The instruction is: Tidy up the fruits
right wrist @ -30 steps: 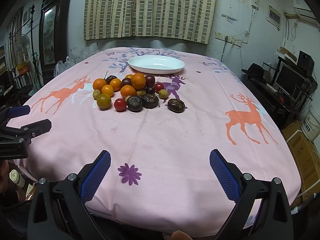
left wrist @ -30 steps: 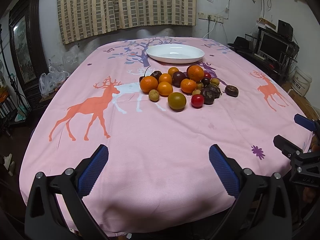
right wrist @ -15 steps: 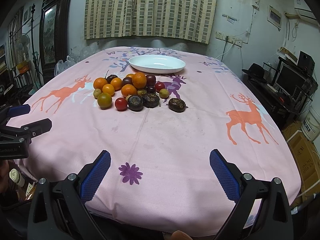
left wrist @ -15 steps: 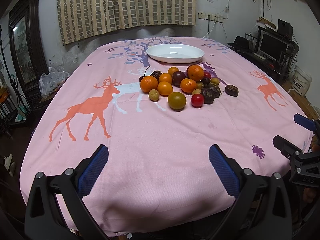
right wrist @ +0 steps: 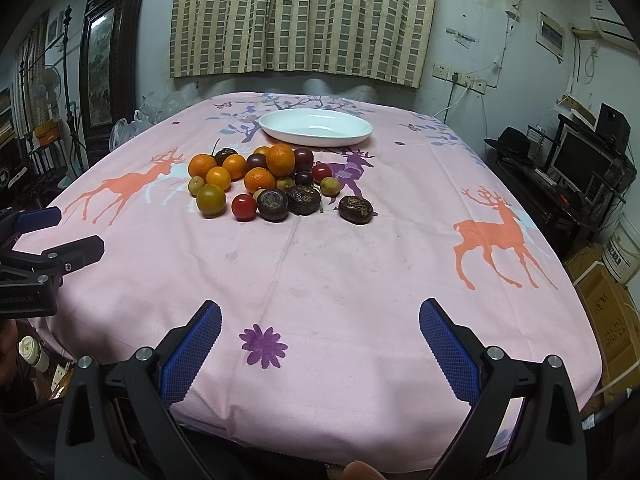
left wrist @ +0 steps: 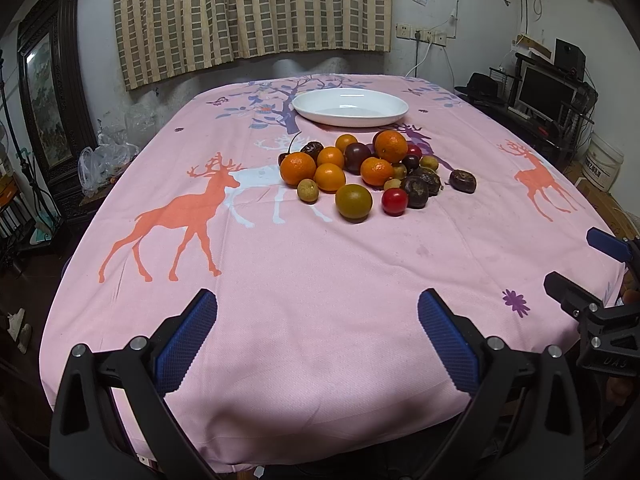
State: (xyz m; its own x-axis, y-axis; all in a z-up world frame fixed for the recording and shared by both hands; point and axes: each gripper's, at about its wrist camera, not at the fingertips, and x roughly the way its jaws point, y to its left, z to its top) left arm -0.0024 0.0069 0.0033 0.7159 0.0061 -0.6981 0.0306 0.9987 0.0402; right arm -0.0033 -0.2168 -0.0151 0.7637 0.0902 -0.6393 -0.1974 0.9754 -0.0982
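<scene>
A pile of fruit [left wrist: 362,168] lies mid-table on the pink deer-print cloth: several oranges, dark plums, small yellow-brown fruits, a red tomato [left wrist: 394,201], a greenish-orange fruit [left wrist: 353,202] and wrinkled dark fruits. The pile also shows in the right wrist view [right wrist: 264,184]. An empty white oval plate [left wrist: 350,107] stands behind it, also in the right wrist view [right wrist: 316,127]. My left gripper [left wrist: 318,336] is open and empty above the table's near edge. My right gripper [right wrist: 320,344] is open and empty, also at the near edge, to the right of the left one.
One wrinkled dark fruit [right wrist: 355,209] lies apart at the right of the pile. The table [left wrist: 280,280] has bare cloth between grippers and fruit. A dark cabinet [left wrist: 48,100] and plastic bags stand left; a monitor shelf [left wrist: 552,96] stands right.
The right gripper's view has shifted very slightly closer to the fruit. The left gripper has not moved. Both stay open.
</scene>
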